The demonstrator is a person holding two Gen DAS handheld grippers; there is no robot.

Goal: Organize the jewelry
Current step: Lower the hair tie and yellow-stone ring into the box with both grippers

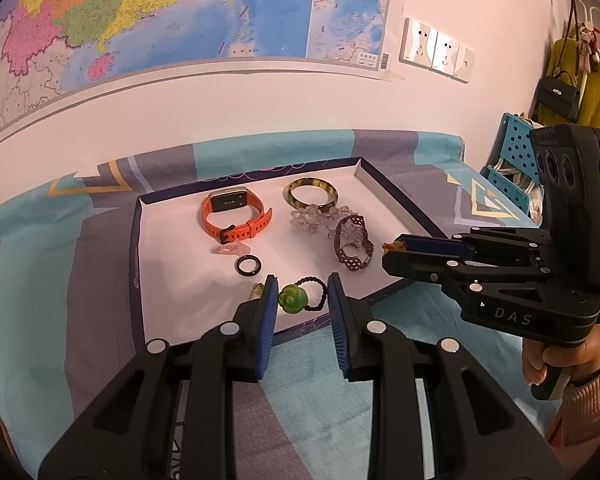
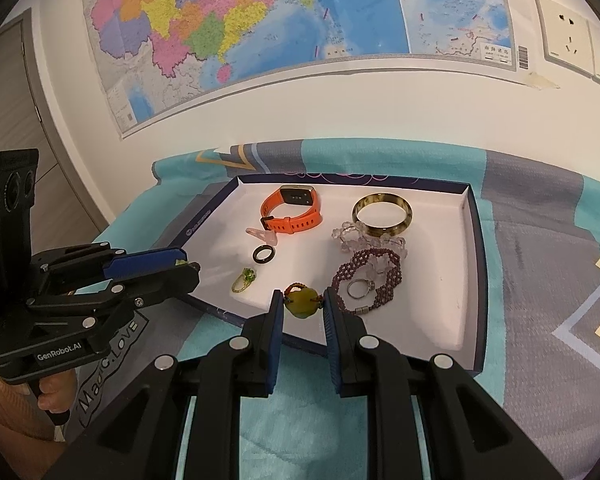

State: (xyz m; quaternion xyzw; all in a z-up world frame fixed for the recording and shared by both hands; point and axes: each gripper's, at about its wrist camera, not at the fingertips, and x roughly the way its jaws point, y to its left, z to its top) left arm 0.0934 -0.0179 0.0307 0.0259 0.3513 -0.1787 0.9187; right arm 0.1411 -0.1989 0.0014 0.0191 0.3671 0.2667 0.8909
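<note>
I hold 2 tools over a shallow white tray (image 1: 148,248) that lies on a patterned bedspread (image 1: 80,320).

My left tool (image 1: 302,294) has its pads standing either side of a green carved pendant (image 1: 293,298) on a dark bead cord. I cannot tell whether they press on it or it lies on the tray at 6 o'clock.

My right tool (image 2: 302,306) is clamped on a yellow-green stone pendant (image 2: 302,306), held above the tray's near edge.

Most of the sorting looks done to me. Already in the tray:
- orange watch (image 1: 232,216) at 11 o'clock
- amber bangle (image 1: 310,196) at 1 o'clock
- clear bead bracelet (image 1: 320,216) below the bangle
- purple bead bracelet (image 1: 354,248) at 3 o'clock, around a silver ring (image 2: 358,288)
- black ring (image 1: 248,266) near the centre

What is left, I judge, is placing the 2 pendants.
</note>
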